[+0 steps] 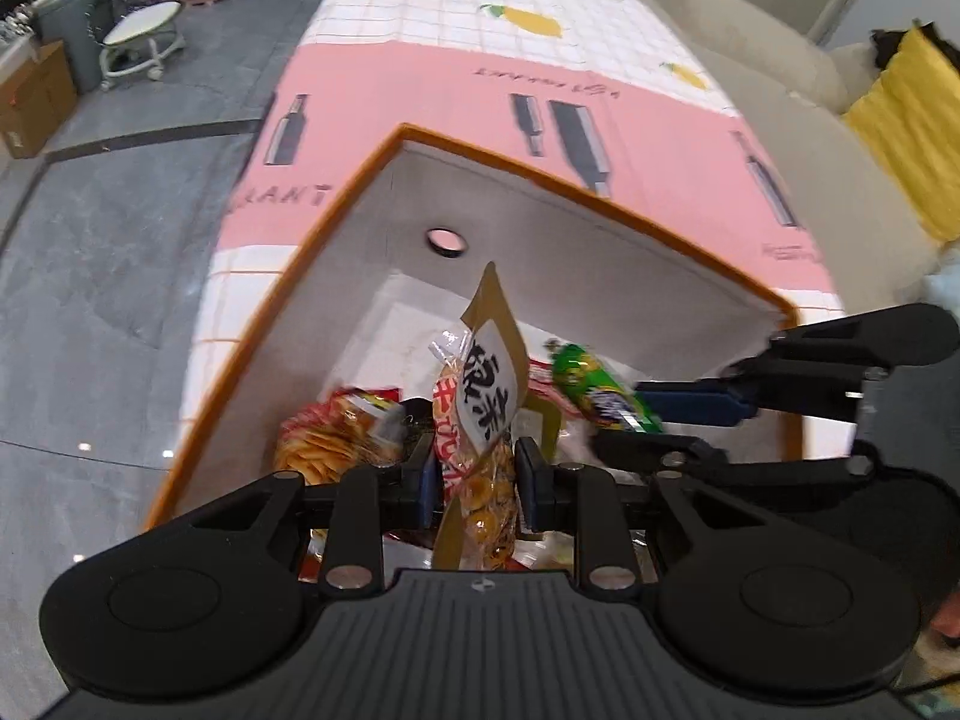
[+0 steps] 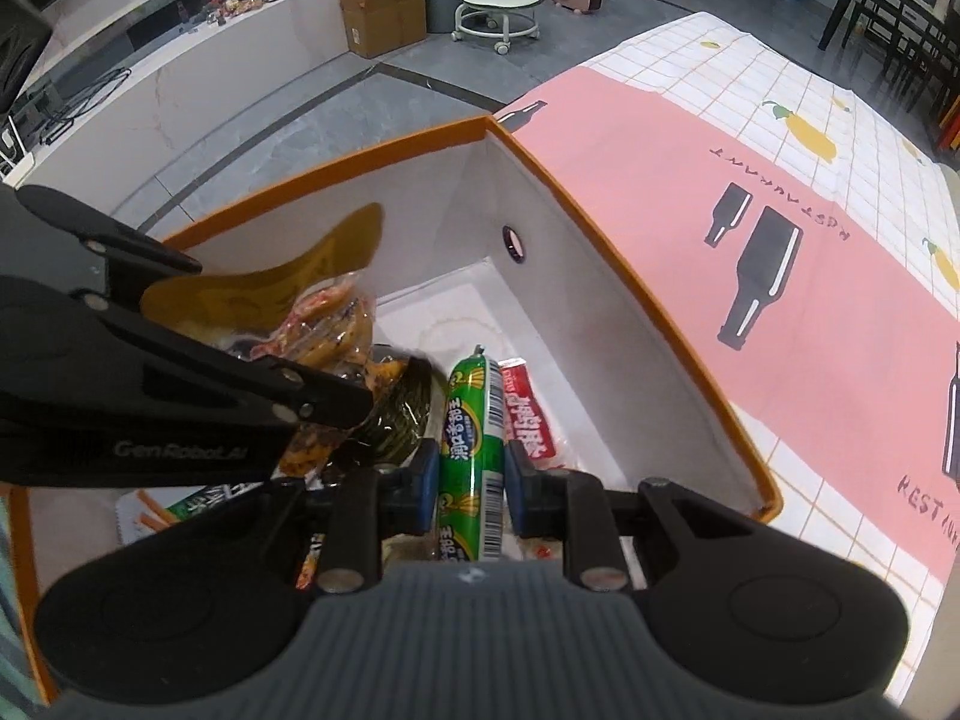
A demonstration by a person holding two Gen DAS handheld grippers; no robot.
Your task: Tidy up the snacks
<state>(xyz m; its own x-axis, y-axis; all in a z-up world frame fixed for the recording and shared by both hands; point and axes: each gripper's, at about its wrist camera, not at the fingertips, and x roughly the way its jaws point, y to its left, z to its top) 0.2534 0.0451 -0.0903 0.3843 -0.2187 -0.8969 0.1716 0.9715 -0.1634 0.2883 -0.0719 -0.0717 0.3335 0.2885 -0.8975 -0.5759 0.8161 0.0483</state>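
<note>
An orange-rimmed box (image 1: pixel 414 133) with grey inner walls stands on the table and holds several snacks. My left gripper (image 1: pixel 472 474) is shut on a clear bag of yellow snacks with a gold and white label (image 1: pixel 489 378), held upright over the box. My right gripper (image 2: pixel 467 474) is shut on a green sausage stick (image 2: pixel 471 420), also over the box (image 2: pixel 600 222). A red packet (image 2: pixel 528 414) lies beside the sausage. The right gripper shows in the left wrist view (image 1: pixel 678 414) with the green stick (image 1: pixel 594 387). The left gripper's arm shows in the right wrist view (image 2: pixel 198 384).
A bag of orange crackers (image 1: pixel 327 438) lies in the box at left. The tablecloth (image 1: pixel 480 90) is pink and white with lemons and bottles. A beige sofa (image 1: pixel 780 72) with a yellow cushion is at right. A stool (image 2: pixel 495 12) and cardboard box (image 2: pixel 384 12) stand on the floor.
</note>
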